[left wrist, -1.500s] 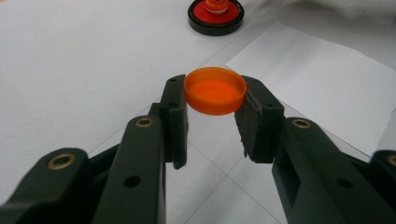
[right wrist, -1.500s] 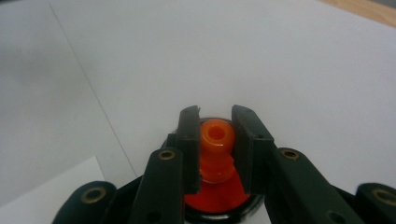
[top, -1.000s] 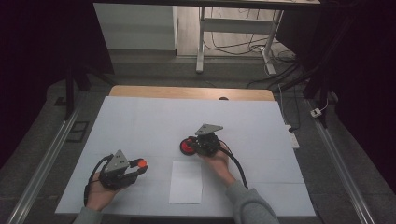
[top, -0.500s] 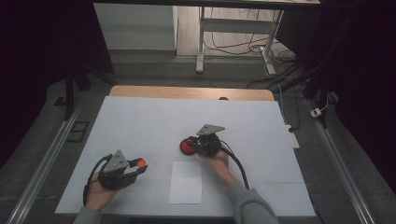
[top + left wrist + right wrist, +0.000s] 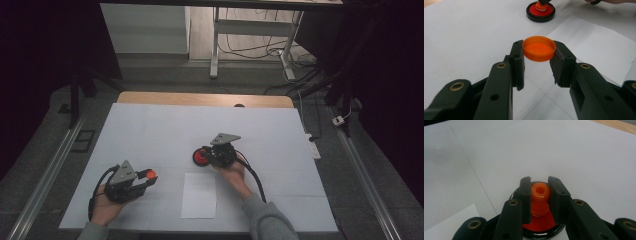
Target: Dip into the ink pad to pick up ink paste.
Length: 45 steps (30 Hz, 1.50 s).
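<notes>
On the table (image 5: 150, 130) we see a sheet of paper (image 5: 199, 195) lying near its near edge, about midway. Left of the sheet sits our left gripper (image 5: 145, 179) with a cap (image 5: 149, 174) between its jaws. Just beyond the sheet's far edge, our right gripper (image 5: 206, 156) stands over a round base (image 5: 200, 158), its jaws around a knob (image 5: 539, 195) on that base.

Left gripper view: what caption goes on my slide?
Left gripper clamps an orange cap above the white table.
</notes>
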{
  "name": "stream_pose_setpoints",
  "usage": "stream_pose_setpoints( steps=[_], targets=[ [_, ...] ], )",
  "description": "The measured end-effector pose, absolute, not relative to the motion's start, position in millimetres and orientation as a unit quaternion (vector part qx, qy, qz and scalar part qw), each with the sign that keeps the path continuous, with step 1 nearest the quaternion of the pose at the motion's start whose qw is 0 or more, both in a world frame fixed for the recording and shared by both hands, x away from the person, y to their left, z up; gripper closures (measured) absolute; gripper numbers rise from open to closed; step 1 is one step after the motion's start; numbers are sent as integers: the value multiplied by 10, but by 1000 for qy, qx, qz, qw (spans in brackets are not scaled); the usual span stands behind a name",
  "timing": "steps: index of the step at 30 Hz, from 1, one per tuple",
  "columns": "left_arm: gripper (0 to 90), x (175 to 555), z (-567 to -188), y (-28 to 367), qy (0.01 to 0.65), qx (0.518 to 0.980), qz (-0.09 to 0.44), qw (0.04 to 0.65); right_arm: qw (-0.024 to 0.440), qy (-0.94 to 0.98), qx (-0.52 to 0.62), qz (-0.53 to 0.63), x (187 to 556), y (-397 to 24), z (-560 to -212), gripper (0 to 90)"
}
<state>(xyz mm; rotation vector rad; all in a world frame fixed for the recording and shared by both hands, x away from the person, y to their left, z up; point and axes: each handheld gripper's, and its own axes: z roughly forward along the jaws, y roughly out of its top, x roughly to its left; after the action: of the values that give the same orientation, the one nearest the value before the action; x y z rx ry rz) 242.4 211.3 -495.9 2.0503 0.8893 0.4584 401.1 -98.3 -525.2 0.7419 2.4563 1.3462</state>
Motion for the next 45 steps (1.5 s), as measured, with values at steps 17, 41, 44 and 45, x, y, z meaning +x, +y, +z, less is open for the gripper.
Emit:
stream_pose_setpoints(
  steps=[17, 41, 44, 45],
  targets=[
    [649, 2436, -4977, 2102, 352, 820, 183, 413, 136, 790, 252, 542, 3964, -1144, -4802, 734],
    [649, 2449, -4997, 2136, 356, 819, 182, 411, 130, 828, 254, 482, 4086, -940, -5148, 734],
    [649, 2449, -4998, 2135, 355, 820, 181, 411, 132, 830, 253, 480, 4087, -940, -5152, 734],
    [649, 2449, -4998, 2134, 355, 820, 181, 410, 132, 830, 253, 480, 4086, -941, -5150, 734]
  ],
)
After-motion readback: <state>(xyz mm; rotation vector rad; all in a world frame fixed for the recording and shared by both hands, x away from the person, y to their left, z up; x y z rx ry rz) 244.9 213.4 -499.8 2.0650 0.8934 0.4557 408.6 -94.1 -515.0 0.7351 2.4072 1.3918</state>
